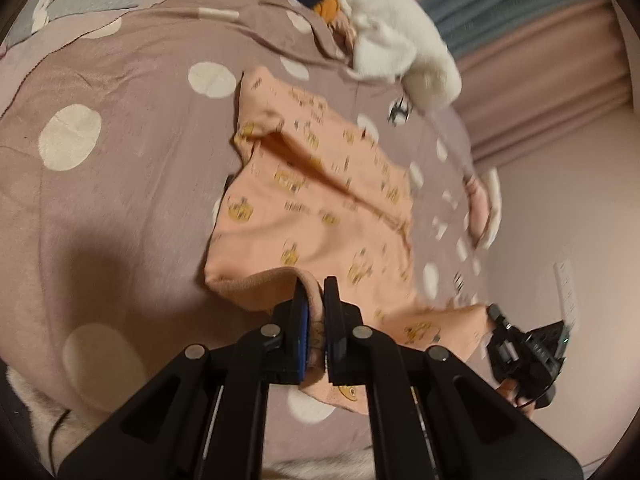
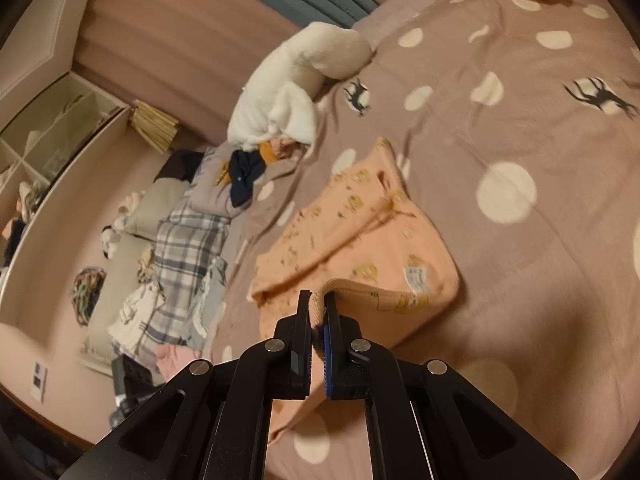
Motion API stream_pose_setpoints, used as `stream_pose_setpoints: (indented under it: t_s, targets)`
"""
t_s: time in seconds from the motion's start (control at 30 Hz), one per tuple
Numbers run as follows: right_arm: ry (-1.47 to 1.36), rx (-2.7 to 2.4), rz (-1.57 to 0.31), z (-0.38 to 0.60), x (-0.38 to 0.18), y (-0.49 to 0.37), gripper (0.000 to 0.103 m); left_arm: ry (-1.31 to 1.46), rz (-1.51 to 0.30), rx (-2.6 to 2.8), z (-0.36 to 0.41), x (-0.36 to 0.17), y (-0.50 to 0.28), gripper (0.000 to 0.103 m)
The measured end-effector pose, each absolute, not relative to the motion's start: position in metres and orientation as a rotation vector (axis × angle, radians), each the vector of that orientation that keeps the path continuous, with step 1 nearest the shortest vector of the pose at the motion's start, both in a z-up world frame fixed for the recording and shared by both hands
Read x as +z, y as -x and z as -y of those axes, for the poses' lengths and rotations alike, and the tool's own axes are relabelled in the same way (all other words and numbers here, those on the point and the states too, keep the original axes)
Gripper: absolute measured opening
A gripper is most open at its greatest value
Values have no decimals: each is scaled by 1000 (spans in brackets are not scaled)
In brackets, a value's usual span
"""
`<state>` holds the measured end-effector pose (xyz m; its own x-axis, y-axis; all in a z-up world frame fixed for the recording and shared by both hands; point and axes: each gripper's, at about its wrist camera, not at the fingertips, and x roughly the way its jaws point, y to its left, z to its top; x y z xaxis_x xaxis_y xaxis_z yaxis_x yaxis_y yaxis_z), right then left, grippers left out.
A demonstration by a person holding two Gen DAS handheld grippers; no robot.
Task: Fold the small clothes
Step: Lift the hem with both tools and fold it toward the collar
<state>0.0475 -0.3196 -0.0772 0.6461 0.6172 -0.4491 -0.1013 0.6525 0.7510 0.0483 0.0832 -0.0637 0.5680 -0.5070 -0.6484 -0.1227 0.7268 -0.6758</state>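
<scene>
Both the left gripper (image 1: 316, 292) and right gripper (image 2: 317, 304) are clamped on the peach garment (image 1: 320, 200)'s ribbed hem, looks light and floppy, so keep pinching the hem near the bed's (image 1: 120, 200) near edge.

A home bedroom is shown: a bed is covered by a polka-dot blanket (image 2: 520, 128), clothes are piled at its left, and shelving (image 2: 48, 128) is seen far left.

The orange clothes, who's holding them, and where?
Both hand-held grippers pinch the orange garment: left and right each grip its ribbed near edge.
</scene>
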Motion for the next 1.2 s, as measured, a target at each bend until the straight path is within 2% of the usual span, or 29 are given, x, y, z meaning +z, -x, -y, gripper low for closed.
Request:
stream_pose_setpoints:
  t_s: [0.47, 0.7, 0.9, 1.2]
  targets:
    - [-607, 452, -805, 298, -42, -131, 2, 802, -804, -222, -102, -25, -110, 4]
    - [-593, 460, -829, 293, -37, -169, 2, 912, -772, -219, -117, -28, -138, 3]
    - [-618, 458, -878, 293, -54, -212, 2, 942, -772, -152, -136, -48, -170, 3]
    - [-654, 391, -1003, 299, -105, -274, 2, 943, -891, -117, -142, -97, -237, 3]
